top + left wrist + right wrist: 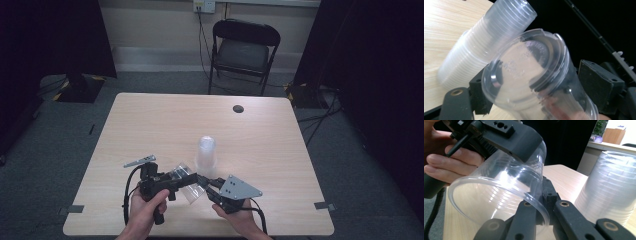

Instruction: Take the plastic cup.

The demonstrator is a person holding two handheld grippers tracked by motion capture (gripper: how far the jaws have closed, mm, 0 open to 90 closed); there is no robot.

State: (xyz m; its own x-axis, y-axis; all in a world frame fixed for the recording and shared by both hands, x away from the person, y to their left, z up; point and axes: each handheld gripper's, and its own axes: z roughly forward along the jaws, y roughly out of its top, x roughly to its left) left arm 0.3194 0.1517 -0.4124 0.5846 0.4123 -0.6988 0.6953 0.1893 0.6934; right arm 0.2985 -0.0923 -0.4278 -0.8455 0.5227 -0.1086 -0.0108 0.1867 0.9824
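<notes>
Left tool (172, 181) is standing with jaws spread around the clear plastic cup (187, 184), pads apparently off its wall; right tool (209, 186) is pinching the cup's rim, jaws closed. Held low over the near tabletop (150, 120), the thin rim is risking buckling or slipping. The stack of cups (205, 152) just beyond is crowding any swing.

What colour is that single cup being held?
Clear, see-through plastic cup; best seen in the right gripper view.
</notes>
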